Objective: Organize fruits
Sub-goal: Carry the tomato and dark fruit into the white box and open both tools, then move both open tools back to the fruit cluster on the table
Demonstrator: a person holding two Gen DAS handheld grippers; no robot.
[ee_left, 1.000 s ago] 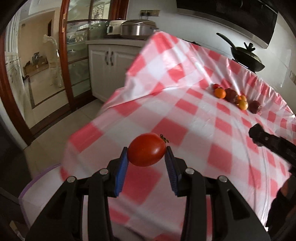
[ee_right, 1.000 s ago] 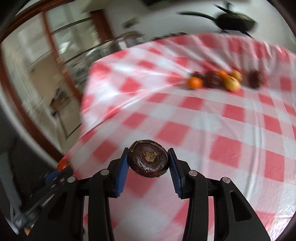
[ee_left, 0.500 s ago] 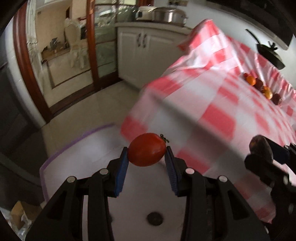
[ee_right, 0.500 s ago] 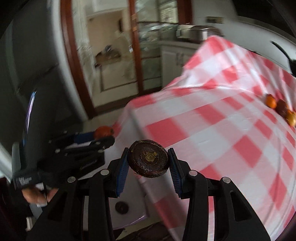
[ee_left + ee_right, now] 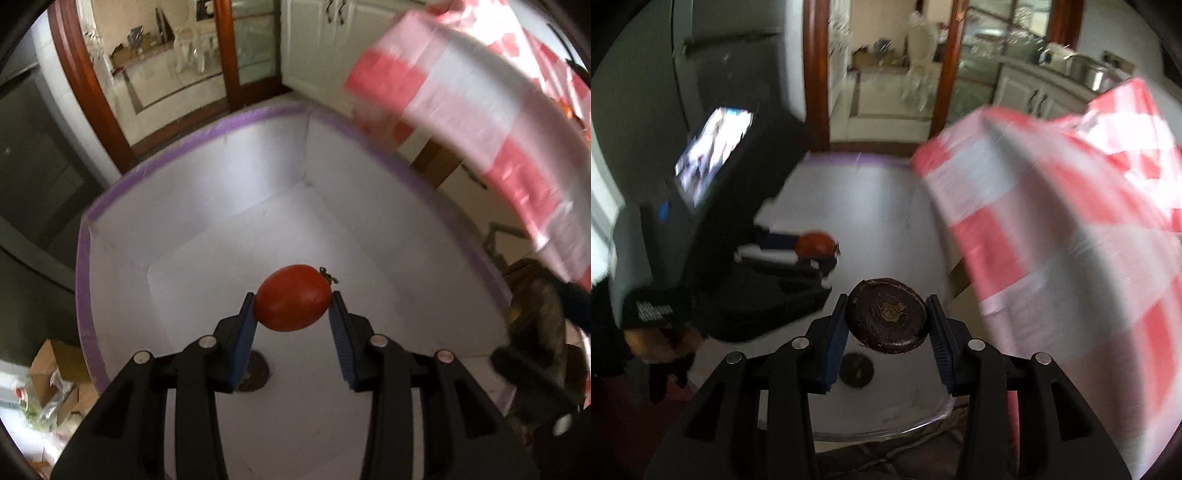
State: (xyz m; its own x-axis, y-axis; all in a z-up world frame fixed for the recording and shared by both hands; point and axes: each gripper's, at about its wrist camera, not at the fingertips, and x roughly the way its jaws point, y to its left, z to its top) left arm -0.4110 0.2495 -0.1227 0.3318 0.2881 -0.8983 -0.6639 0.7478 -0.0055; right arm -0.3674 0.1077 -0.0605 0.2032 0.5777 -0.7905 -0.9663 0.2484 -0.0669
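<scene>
My left gripper (image 5: 293,314) is shut on a red tomato (image 5: 292,297) and holds it above the inside of a white box with a purple rim (image 5: 229,122). My right gripper (image 5: 886,321) is shut on a dark brown round fruit (image 5: 888,315), also over the box (image 5: 857,206). A dark round fruit (image 5: 255,376) lies on the box floor; it also shows in the right wrist view (image 5: 856,374). The left gripper with the tomato (image 5: 814,243) shows at the left in the right wrist view. The right gripper's fruit (image 5: 535,310) shows at the right edge of the left wrist view.
The red and white checked tablecloth (image 5: 480,110) hangs over the table edge to the right of the box; it also shows in the right wrist view (image 5: 1071,240). A wooden door frame (image 5: 85,92) and white cabinets (image 5: 332,33) stand beyond. Cardboard and bags (image 5: 48,384) lie left of the box.
Both grippers have swung left and down from over the table to over the white box, each still holding its fruit.
</scene>
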